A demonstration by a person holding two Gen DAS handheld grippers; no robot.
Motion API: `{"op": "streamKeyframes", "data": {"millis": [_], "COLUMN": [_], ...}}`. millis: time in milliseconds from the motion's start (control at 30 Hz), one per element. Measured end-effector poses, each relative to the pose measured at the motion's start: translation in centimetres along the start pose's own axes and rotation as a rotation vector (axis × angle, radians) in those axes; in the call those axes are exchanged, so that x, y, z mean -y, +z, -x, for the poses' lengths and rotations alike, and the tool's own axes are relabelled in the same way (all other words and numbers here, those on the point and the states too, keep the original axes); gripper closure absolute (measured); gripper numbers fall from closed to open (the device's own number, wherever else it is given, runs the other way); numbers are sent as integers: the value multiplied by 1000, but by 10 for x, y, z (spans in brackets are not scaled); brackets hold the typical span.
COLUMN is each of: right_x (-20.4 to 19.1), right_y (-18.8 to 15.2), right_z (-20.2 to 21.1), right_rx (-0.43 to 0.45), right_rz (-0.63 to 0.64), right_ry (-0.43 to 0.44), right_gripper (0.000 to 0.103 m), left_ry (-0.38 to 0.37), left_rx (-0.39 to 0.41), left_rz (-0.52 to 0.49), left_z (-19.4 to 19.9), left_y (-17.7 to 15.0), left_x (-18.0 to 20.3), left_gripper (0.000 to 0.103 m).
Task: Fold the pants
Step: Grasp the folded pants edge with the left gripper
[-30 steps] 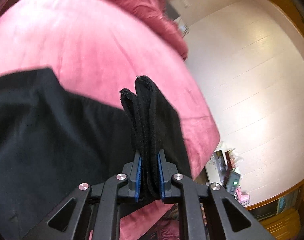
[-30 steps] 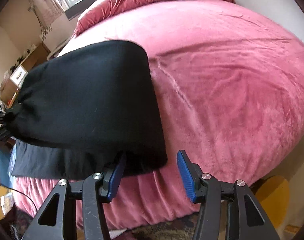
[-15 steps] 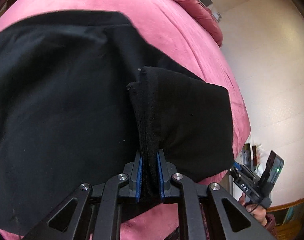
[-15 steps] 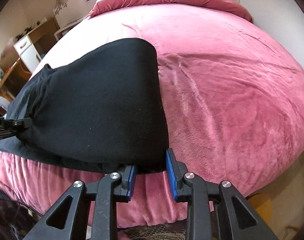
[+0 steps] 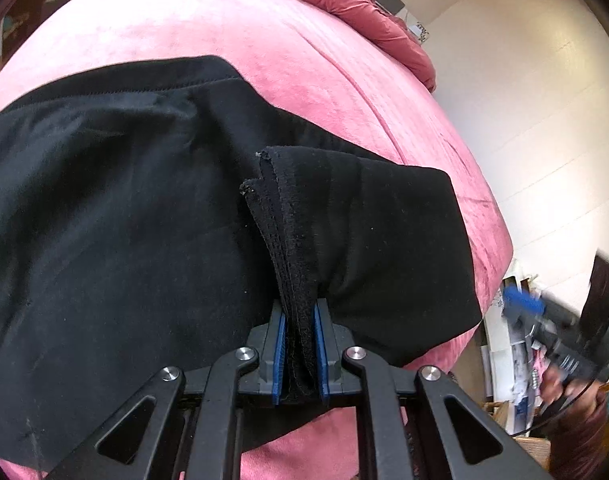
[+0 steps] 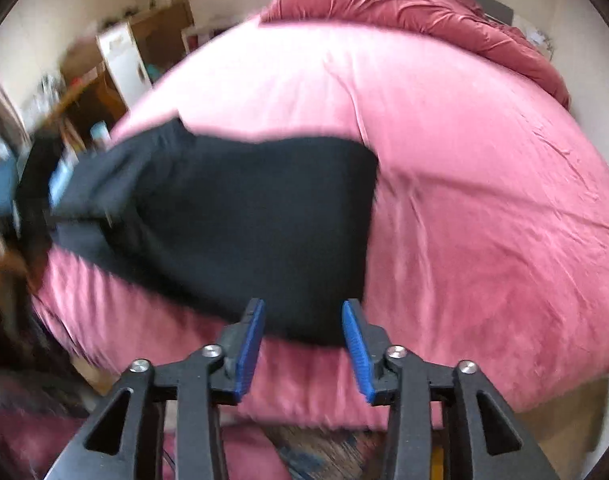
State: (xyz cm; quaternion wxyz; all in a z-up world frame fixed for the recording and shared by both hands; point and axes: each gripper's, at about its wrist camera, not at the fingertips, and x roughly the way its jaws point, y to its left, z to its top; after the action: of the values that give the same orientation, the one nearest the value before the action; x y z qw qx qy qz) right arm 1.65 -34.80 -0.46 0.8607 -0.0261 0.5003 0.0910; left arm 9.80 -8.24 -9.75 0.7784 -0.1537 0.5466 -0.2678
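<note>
Pants (image 5: pixel 124 220) black, folded on pink bed (image 6: pixel 484 200); wooden furniture (image 6: pixel 156 36) beyond.

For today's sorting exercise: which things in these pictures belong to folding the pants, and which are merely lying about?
Part of the job:
black pants
left hand-held gripper, clamped on them
right hand-held gripper, open
pink bed

Lying about:
bunched red duvet
wooden furniture

bed (image 6: pixel 484 200) – pink cover | walls (image 5: pixel 524 92) – cream | wooden cabinet (image 6: pixel 160 36)
</note>
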Motion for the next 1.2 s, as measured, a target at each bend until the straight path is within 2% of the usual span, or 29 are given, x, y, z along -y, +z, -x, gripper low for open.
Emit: {"op": "streamKeyframes", "data": {"millis": [100,200,267,433,500,667,867,1200], "right_x": [-10,-22,-28,-40,-40,-39,-47,-92], "right_y": [31,61,76,83,79,76,79,77], "right_z": [-17,-52,-71,-124,-134,-125,-106,-106], "right_rx": [48,58,57,-64,-53,-30,12,13], "right_rz": [-17,-8,-20,0,15,-7,-4,74], "right_ry": [14,-29,1,-37,-44,-16,33,98], "right_gripper": [55,55,55,54,54,52,53,53], "left_ry": [10,33,55,158,191,236,252,264], "left_rx": [18,30,47,76,85,109,122,133], "left_rz": [-16,-40,-68,-137,-154,-147,-135,-124], "left_z": [1,6,8,5,2,5,11,30], "left_y": [-2,-4,-7,-14,-16,-19,-23,-32], "left_x": [9,12,17,29,33,40,43,33], "left_gripper": [90,90,90,90,89,81,77,72]}}
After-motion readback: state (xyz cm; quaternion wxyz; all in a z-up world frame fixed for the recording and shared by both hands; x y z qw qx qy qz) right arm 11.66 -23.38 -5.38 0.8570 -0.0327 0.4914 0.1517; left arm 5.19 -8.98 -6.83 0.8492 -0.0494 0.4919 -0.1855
